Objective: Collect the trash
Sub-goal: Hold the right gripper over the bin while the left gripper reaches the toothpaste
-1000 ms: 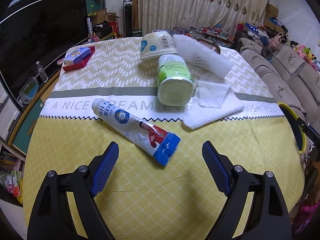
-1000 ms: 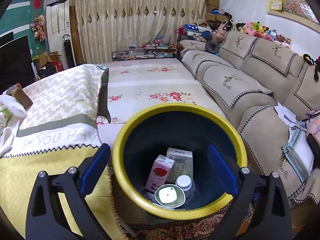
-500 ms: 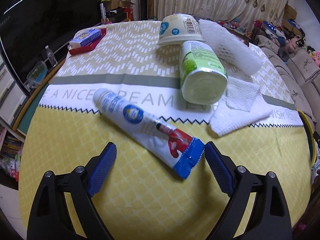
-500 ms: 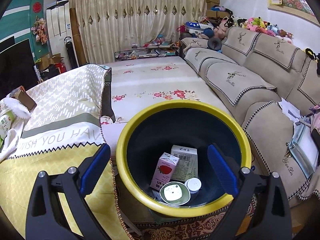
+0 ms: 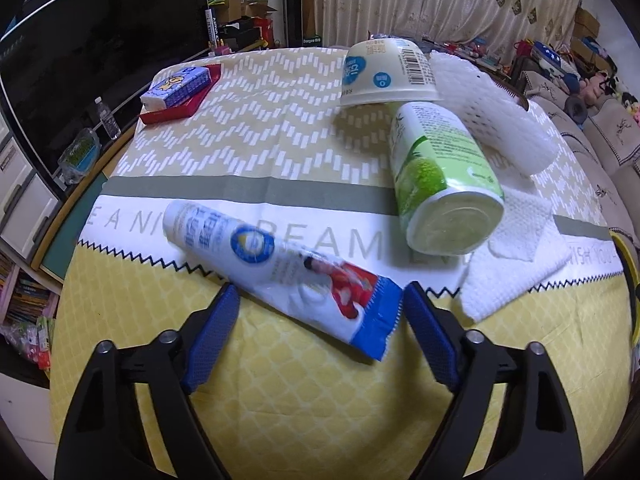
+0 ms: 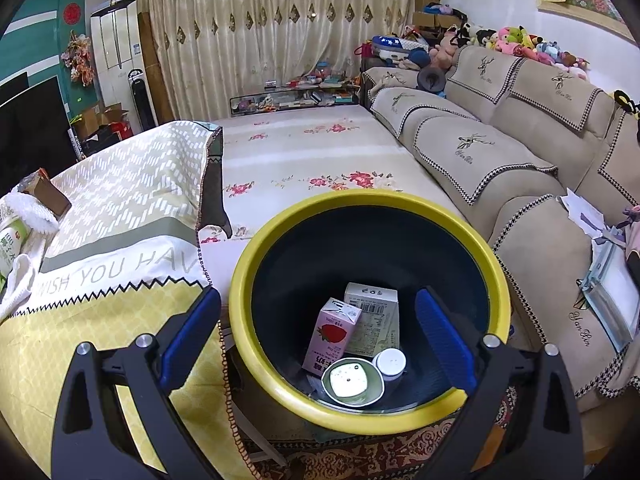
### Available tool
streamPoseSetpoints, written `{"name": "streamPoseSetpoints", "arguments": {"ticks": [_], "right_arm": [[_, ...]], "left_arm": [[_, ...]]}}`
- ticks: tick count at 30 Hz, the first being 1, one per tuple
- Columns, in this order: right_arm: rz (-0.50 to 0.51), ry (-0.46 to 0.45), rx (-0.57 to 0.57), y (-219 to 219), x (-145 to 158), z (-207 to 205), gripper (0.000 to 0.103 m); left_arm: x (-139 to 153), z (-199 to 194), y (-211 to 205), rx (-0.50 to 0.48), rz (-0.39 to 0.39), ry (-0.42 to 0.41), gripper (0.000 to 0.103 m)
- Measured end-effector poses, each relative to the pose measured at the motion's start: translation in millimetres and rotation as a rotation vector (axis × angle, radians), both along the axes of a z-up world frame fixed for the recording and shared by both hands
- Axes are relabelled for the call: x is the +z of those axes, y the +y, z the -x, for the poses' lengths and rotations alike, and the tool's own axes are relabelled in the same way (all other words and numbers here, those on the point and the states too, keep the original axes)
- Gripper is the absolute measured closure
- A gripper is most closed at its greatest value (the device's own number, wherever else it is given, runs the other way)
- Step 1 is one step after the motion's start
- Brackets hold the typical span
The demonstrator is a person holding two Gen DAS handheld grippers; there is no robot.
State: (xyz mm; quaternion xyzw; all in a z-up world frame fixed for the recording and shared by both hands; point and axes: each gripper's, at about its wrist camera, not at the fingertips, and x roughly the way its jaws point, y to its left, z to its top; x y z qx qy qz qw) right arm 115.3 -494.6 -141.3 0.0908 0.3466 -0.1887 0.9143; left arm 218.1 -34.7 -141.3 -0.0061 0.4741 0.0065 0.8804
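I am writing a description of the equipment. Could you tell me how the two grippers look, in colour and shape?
Both look alike. The left gripper and the right gripper each have two black, angular plastic arms with triangular cut-outs and round silver screws at the joints. Each finger carries a long blue pad with a ribbed, textured surface. No cables, markings, hands or sleeves are visible.

left: my gripper [image 5: 320, 306] has come forward and down over the table | the toothpaste tube [image 5: 280, 268], ahead of my fingers [image 5: 212, 340] a second ago, now has its crimped blue end between them, untouched | jaws closing a little after widening
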Motion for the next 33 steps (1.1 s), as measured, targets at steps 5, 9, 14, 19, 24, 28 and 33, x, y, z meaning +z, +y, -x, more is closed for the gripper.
{"name": "streamPoseSetpoints", "arguments": {"ticks": [5,9,14,19,24,28,33], "right_arm": [[-0.002,0.001,0.007,2,-1,0,0.010],[-0.009,0.003,0.011,2,-2,-1,0.010],[-0.008,0.004,0.012,2,-2,-1,0.010],[-0.008,0.000,0.018,3,-2,-1,0.010],[-0.008,0.002,0.023,3,-3,-1,0.010],[-0.012,-0.001,0.026,3,-2,-1,0.010],[-0.015,-0.003,0.026,3,-2,-2,0.010]], "left_arm": [[2,-2,5,-0.015,-0.009,-0.014,0.049],[3,-2,12,-0.045,-0.001,-0.033,0.072],[3,2,15,-0.079,0.012,-0.052,0.098],[6,13,9,-0.122,-0.003,-0.084,0.102],[12,28,3,-0.159,0.006,-0.077,0.102],[16,35,6,-0.168,0.014,-0.083,0.102],[23,47,6,-0.177,-0.001,-0.109,0.102]]}}
